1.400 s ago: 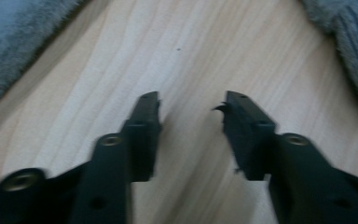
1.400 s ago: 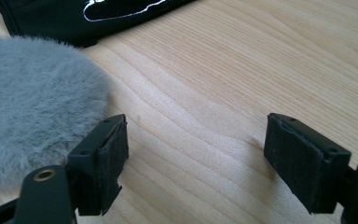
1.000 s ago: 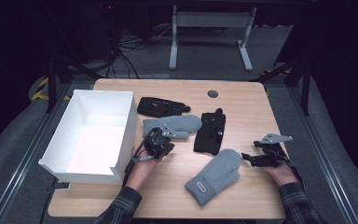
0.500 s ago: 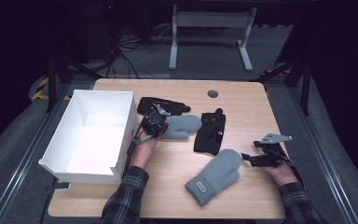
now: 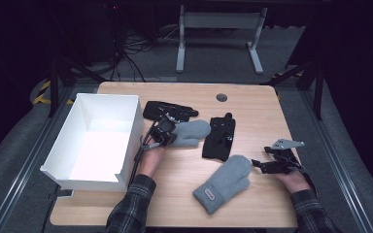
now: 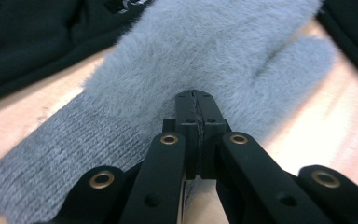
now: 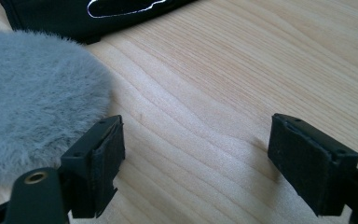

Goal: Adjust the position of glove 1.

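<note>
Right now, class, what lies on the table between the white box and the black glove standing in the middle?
In the high view, between the box and that glove lies a grey mitten, with the left hand-held gripper at its cuff.

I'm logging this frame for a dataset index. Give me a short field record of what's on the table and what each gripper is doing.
surface: wooden table
box: white box, open, at table's left
grey mittens: far mitten; near mitten
black gloves: two, and
left gripper: jaws shut, pinching far mitten
right gripper: jaws open, beside near mitten
</note>
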